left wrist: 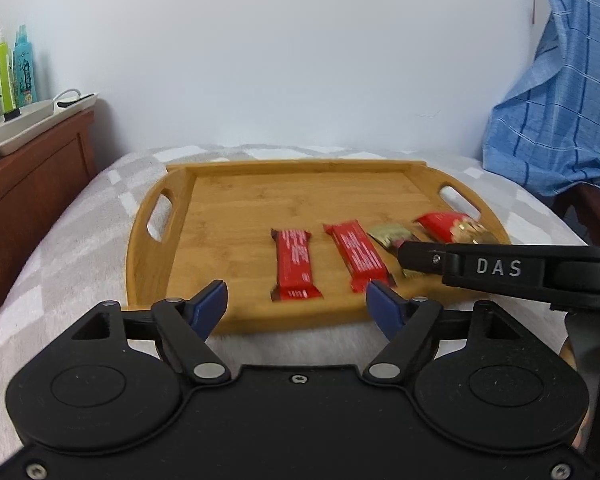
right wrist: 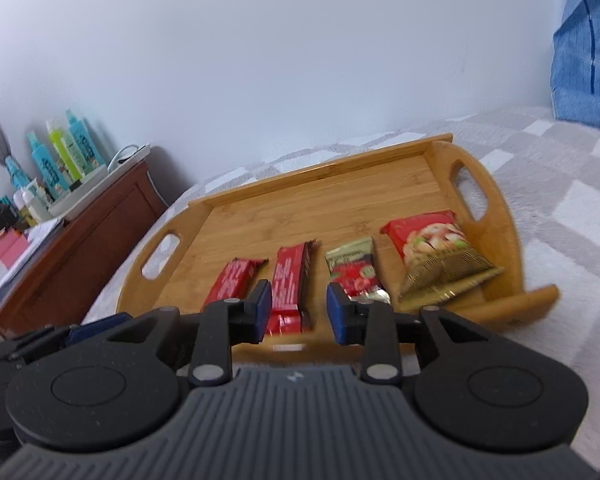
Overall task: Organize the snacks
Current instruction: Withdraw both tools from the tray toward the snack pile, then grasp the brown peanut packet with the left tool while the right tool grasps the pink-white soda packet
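Two hand-held grippers: both empty, so you're between moves, not carrying anything.
Left hand-held gripper (left wrist: 296, 300): your jaws stand wide, hanging just off the near rim of the tray, nothing between the blue pads (left wrist: 210, 300). Looks to me like a release pose.
Right hand-held gripper (right wrist: 296, 312): jaws narrower but parted, nothing pinched; the second red bar only shows through the gap, it isn't touched.
Red bars: first red bar (left wrist: 294, 266) and second red bar (left wrist: 358, 258) lie flat side by side, ends toward you, slightly fanned.
Small green-gold packet (right wrist: 356, 274): next in the row, just beside the bars.
Nut bag (right wrist: 440, 258): far right, near the handle cutout, its gold end toward the near rim.
Wooden tray (left wrist: 300, 174): holds all four snacks in one row along the near side, probably so each stays easy to reach; back half is bare.
Bed blanket (right wrist: 560, 184): soft under the tray, so push gently.
Guess: row looks nearly done, maybe straighten the bars.
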`<state>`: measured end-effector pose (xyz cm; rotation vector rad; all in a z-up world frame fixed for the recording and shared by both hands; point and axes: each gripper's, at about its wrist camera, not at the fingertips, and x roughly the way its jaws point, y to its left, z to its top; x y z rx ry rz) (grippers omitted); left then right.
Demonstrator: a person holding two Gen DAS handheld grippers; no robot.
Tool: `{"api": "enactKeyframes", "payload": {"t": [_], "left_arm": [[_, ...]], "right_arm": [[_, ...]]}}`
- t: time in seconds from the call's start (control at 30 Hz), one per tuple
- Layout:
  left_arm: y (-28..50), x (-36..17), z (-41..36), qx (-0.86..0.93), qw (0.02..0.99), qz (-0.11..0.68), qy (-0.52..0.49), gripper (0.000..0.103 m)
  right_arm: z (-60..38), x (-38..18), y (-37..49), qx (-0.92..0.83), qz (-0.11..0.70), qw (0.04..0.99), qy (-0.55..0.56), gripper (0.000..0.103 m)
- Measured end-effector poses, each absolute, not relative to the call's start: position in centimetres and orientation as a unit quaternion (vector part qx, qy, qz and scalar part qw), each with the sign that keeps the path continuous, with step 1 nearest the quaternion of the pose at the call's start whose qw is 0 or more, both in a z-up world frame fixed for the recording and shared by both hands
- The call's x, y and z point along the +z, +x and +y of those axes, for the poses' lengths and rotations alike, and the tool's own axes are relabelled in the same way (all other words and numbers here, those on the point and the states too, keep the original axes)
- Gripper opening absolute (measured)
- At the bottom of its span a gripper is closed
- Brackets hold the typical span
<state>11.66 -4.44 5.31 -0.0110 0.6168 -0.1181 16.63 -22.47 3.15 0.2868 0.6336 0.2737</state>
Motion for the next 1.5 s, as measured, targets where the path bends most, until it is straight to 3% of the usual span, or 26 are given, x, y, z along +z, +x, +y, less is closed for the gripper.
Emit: {"api": "enactKeyframes", "payload": {"t": [0.23, 0.57, 0.67, 0.97, 1.2, 1.37, 1.5], "left_arm": [[8.5, 5.4, -4.7, -0.062, 0.954, 0.292, 0.01, 0.081], [5.3, 4.3, -4.1, -0.062, 0.952, 0.3, 0.011, 0.086], [4.5, 3.9, -3.5, -0.06, 0.952, 0.301, 0.01, 0.092], [2.9, 3.0, -2.6, -0.056, 0.952, 0.3, 0.024, 0.093], [0.8, 3.5, -2.2, -0.071, 0.952, 0.297, 0.025, 0.082], [0.4, 3.4, -2.5, -0.084, 0.948, 0.305, 0.034, 0.048], [0.7, 3.1, -2.7, -0.097, 0.947, 0.306, 0.025, 0.047]], "right_arm": [[-22.5, 3.8, 12.8, 0.138, 0.285, 0.943, 0.098, 0.058], [-23.4, 3.2, 8.8, 0.13, 0.281, 0.946, 0.098, 0.065], [-23.7, 2.8, 7.7, 0.118, 0.278, 0.948, 0.095, 0.067], [-23.5, 1.8, 4.5, 0.101, 0.274, 0.952, 0.093, 0.08], [-23.4, 0.9, 2.0, 0.08, 0.274, 0.954, 0.091, 0.088], [-22.5, 0.6, 0.3, 0.055, 0.262, 0.962, 0.056, 0.089], [-22.2, 0.3, -0.4, 0.049, 0.265, 0.962, 0.047, 0.089]]}}
